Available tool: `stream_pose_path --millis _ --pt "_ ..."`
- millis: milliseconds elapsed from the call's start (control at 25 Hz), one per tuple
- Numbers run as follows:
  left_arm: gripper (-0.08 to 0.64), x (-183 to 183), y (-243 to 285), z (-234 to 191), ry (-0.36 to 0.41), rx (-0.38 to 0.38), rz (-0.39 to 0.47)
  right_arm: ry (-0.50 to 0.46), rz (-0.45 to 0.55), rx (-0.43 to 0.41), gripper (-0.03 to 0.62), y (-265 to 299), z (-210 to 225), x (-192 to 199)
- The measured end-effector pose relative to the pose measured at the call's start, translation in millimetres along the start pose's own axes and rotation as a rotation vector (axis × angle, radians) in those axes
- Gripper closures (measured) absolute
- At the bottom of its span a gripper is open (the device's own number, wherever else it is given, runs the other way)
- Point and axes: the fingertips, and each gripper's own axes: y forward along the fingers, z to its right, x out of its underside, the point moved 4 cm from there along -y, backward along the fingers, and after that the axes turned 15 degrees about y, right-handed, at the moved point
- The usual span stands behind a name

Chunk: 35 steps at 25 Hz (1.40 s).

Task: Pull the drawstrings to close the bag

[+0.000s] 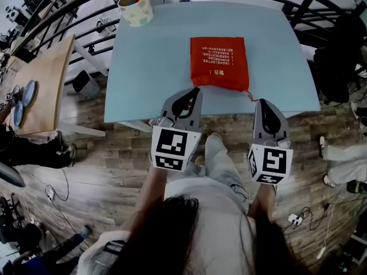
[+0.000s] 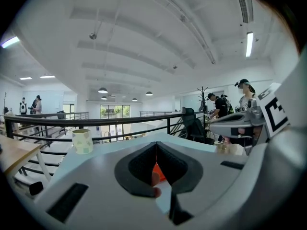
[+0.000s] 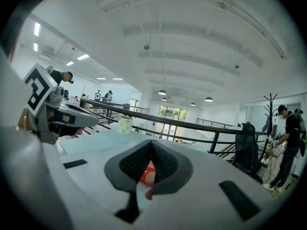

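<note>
Fingers on your left gripper are clenched tip to tip with nothing between them, and the red you see in the gap behind the pads is the bag lying beyond. Your right gripper has its fingers pressed together the same way, also empty, with the bag showing through the opening below the tips. From the head view, the red bag lies flat on the pale blue surface, close to the edge nearest you, its white print facing up. A red drawstring trails out from its near right corner. Your left gripper points at the bag's near left edge, tips right at its hem; whether they touch the cloth cannot be told. Your right gripper sits just to the right of the drawstring's loose end, at the surface's near edge. Both grippers point away from you, roughly parallel, with the bag's near edge between them. A patterned cup stands at the far left corner of the surface, well apart from the bag.
</note>
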Motion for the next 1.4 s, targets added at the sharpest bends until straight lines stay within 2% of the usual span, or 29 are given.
stream_pose_path --millis 360,640,1000,1400 --pt "0.545 12 27 -11 -0.017 -0.034 -0.01 -0.025 -0.056 -0.019 0.568 35 21 12" --pt "0.545 38 53 -17 -0.029 -0.044 -0.087 -0.05 -0.115 -0.055 0.568 66 35 27" --pt "0.545 65 80 -17 -0.049 -0.035 -0.111 -0.052 -0.214 -0.09 0.566 94 54 59" --pt "0.545 97 103 -15 -0.043 0.0 -0.179 -0.063 -0.324 -0.13 0.566 119 67 88"
